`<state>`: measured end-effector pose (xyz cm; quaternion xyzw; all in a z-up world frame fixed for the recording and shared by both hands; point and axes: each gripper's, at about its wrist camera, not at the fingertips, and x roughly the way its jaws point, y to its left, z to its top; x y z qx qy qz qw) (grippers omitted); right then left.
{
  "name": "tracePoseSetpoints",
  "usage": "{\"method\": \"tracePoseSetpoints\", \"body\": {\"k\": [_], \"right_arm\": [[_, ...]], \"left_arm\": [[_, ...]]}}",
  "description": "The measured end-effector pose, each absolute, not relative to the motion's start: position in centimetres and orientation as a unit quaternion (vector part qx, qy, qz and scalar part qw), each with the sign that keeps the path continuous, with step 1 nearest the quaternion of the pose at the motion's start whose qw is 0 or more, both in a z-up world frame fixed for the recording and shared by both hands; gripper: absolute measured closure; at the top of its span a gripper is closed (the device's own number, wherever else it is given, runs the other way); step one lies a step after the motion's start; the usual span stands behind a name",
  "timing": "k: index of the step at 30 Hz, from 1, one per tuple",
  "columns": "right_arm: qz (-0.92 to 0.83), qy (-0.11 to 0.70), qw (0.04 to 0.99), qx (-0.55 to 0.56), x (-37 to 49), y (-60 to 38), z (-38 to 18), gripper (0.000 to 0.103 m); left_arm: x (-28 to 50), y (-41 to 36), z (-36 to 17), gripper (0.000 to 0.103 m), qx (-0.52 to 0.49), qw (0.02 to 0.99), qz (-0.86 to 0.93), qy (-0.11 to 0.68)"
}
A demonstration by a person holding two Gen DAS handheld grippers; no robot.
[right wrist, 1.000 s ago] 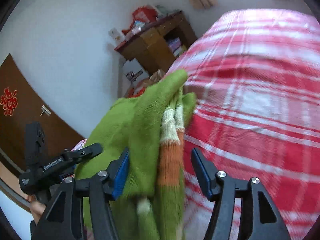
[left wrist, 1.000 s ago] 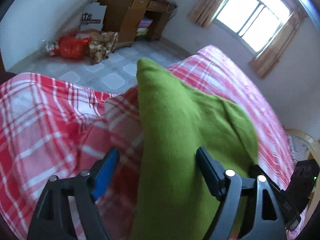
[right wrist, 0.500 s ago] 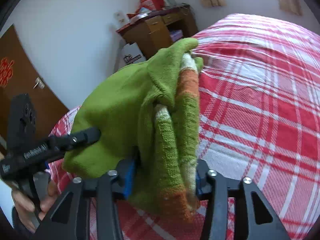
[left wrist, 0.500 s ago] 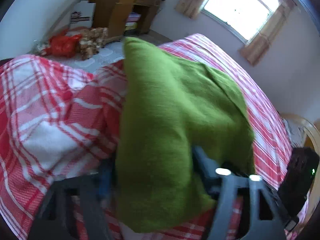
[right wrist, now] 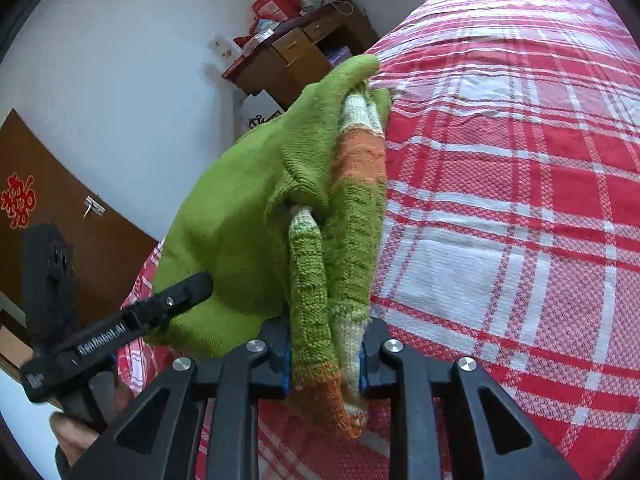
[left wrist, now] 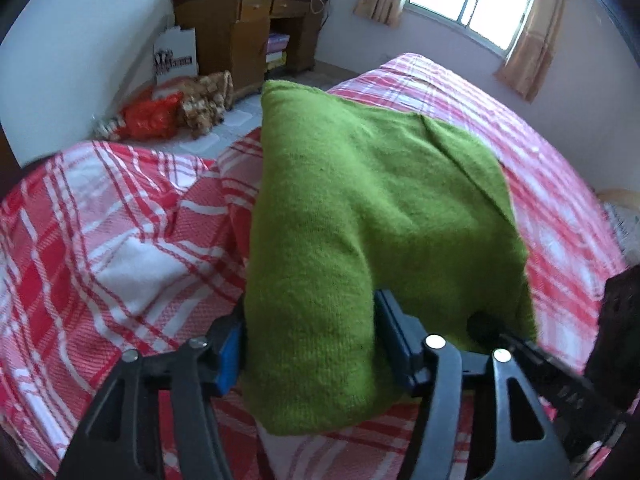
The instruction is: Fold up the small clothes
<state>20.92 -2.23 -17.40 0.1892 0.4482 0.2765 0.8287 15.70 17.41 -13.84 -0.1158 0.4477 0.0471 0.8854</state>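
Note:
A small green knitted sweater [left wrist: 360, 208] with orange and white stripes is bunched in folds and held above the red and white checked bedcover [left wrist: 120, 248]. My left gripper [left wrist: 308, 336] is shut on one thick green fold of it. My right gripper [right wrist: 324, 354] is shut on the striped edge [right wrist: 352, 200] of the same sweater [right wrist: 248, 216]. The left gripper's body also shows at the left of the right wrist view [right wrist: 120, 328], with its fingertips hidden in the cloth. The two grippers are close together.
The checked bedcover [right wrist: 500, 208] stretches away to the right. A wooden desk [left wrist: 248, 28] stands against the far wall, with a red bag [left wrist: 148, 120] and a brown bundle on the tiled floor beside it. A brown door [right wrist: 52, 208] is at the left.
Both grippers were open around the sweater a second ago and have closed on it. The sweater has lifted and bunched up between them.

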Motion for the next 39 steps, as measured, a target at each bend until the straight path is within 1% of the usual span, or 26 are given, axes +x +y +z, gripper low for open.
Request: {"method": "tracePoseSetpoints", "body": {"k": [2,4,5,12,17,18,19,21,25,33,34,37,39], "right_arm": [[0.271,0.445,0.834,0.181,20.1,-2.8,-17.2,0.077],[0.257,0.438,0.846,0.160,18.7,-3.2,-16.6,0.069],[0.251,0.435,0.851,0.152,18.1,-3.3,-16.3,0.067],[0.211,0.403,0.884,0.106,13.6,-4.3,-14.6,0.067],[0.187,0.403,0.892,0.079,11.4,-4.3,-14.1,0.065],[0.180,0.402,0.895,0.076,10.9,-4.3,-14.0,0.058],[0.175,0.399,0.897,0.075,10.7,-4.4,-13.8,0.049],[0.165,0.388,0.904,0.068,10.2,-4.4,-13.3,0.043],[0.150,0.388,0.908,0.058,9.1,-4.2,-13.2,0.042],[0.138,0.417,0.897,0.045,6.6,-3.9,-14.0,0.042],[0.140,0.418,0.896,0.046,6.2,-3.9,-13.9,0.042],[0.137,0.407,0.902,0.045,4.3,-4.1,-12.8,0.042],[0.129,0.385,0.913,0.036,2.8,-4.1,-11.5,0.042]], "left_arm": [[15.2,17.2,-13.6,0.038,-0.104,0.887,0.055,0.447],[14.4,17.1,-13.3,0.038,-0.097,0.889,0.061,0.444],[14.1,17.0,-13.2,0.038,-0.093,0.890,0.065,0.442],[11.8,16.4,-13.2,0.038,-0.072,0.892,0.073,0.440],[10.4,15.9,-13.3,0.038,-0.069,0.890,0.073,0.444],[10.2,15.8,-13.4,0.038,-0.065,0.890,0.073,0.446],[10.1,15.7,-13.6,0.038,-0.061,0.889,0.073,0.448],[9.7,15.7,-14.0,0.038,-0.059,0.886,0.075,0.454],[9.2,15.6,-14.7,0.038,-0.063,0.880,0.074,0.465],[6.7,14.7,-15.3,0.038,-0.051,0.874,0.058,0.479],[6.3,14.6,-15.1,0.035,-0.050,0.875,0.056,0.478],[4.6,14.4,-13.8,0.019,-0.044,0.884,0.066,0.461],[3.4,14.2,-12.4,0.018,-0.039,0.895,0.073,0.438]]}}
